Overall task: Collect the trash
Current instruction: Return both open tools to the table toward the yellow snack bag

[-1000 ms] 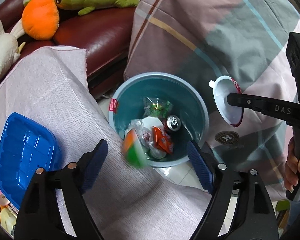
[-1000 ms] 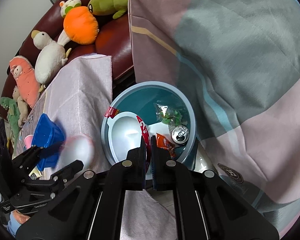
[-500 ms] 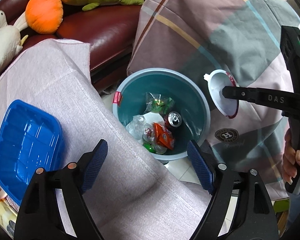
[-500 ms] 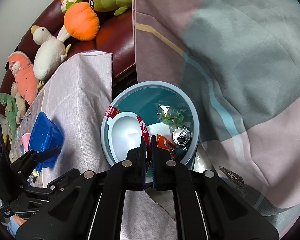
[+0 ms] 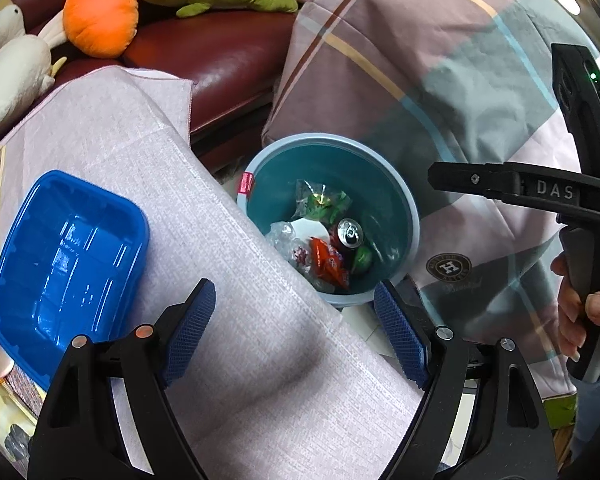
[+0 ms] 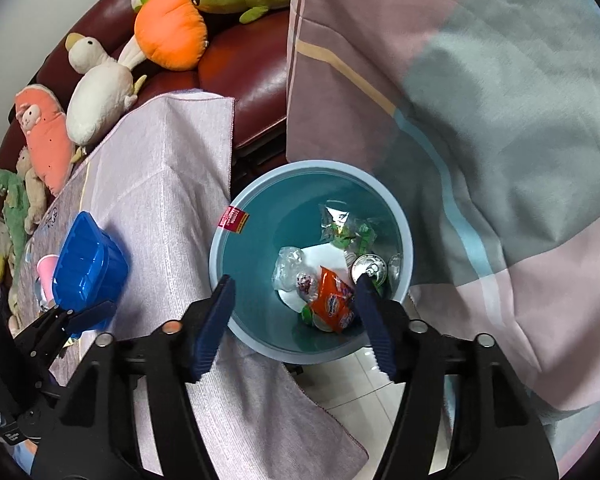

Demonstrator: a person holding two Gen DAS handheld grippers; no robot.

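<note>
A round teal bin [image 5: 414, 216] [image 6: 236, 216] stands on the floor between the table and a draped blanket. In it lie a drink can [image 5: 350, 232] [image 6: 370, 266], an orange-red snack wrapper [image 5: 328, 260] [image 6: 332, 304], a clear green-printed bag [image 6: 344, 228] and crumpled clear plastic [image 6: 288, 268]. My left gripper [image 5: 296, 322] hovers open over the table's edge beside the bin, holding nothing. Above the bin's near rim my right gripper [image 6: 296, 304] has its jaws opening, with nothing between them. In the left wrist view the right gripper [image 5: 440, 178] pokes in from the right, level with the bin's far side.
A blue plastic tray [image 5: 68, 252] [image 6: 88, 268] sits on the lilac tablecloth [image 5: 240, 360], with a pink cup [image 6: 46, 266] behind it. Plush toys [image 6: 168, 40] line a dark red sofa [image 5: 204, 52]. A plaid blanket [image 6: 480, 120] hangs to the right. A hand [image 5: 588, 312] grips the right gripper's handle.
The right jaws, shut on a white red-rimmed lid over the bin, have come apart and the lid is gone from them. A blurred green-orange item fell from the left gripper into the bin.
</note>
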